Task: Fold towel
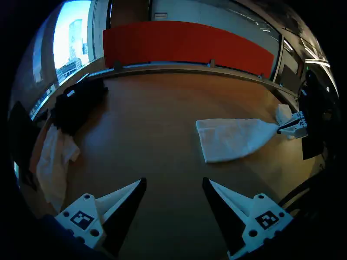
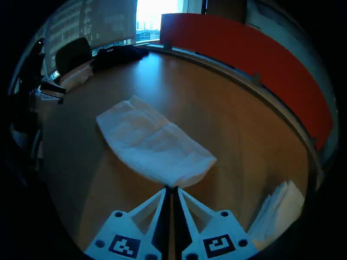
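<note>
A white towel lies folded over on the wooden table, its right end drawn into a point. That point sits between the fingers of my right gripper, which is shut on it. In the right gripper view the towel spreads out ahead, and its near edge meets the closed tips of my right gripper. My left gripper stands open above bare table, well short of the towel and to its left, with nothing between its fingers.
A stack of white towels lies beside the right gripper. A black bag and a loose white cloth occupy the table's left end. A red divider runs along the far edge. A dark chair stands past the bag.
</note>
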Tool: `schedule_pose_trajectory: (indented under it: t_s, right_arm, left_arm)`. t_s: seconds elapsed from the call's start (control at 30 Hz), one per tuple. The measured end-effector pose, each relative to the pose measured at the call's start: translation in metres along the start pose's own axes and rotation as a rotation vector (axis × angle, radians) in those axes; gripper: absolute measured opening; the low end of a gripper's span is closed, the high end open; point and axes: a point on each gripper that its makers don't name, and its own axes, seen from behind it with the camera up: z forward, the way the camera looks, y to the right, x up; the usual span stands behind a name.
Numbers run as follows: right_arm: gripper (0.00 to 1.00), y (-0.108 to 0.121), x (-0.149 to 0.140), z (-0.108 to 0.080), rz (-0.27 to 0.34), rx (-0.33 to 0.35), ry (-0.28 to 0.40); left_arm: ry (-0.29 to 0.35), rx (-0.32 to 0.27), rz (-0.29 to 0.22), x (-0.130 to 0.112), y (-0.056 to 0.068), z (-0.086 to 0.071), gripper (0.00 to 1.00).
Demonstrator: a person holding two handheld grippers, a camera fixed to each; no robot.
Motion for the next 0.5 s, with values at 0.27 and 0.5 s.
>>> schedule_pose_trajectory:
  t_s: [0.27, 0.5]
  right_arm:
    - [0.03, -0.002, 0.035, -0.004, -0.06, 0.002, 0.044]
    - [0.03, -0.01, 0.069, -0.004, -0.131, 0.016, 0.081]
  left_arm:
    - [0.003, -0.008, -0.007, 0.002, 0.003, -0.001, 0.96]
    - [0.01, -0.012, -0.011, 0.004, 0.005, -0.003, 0.96]
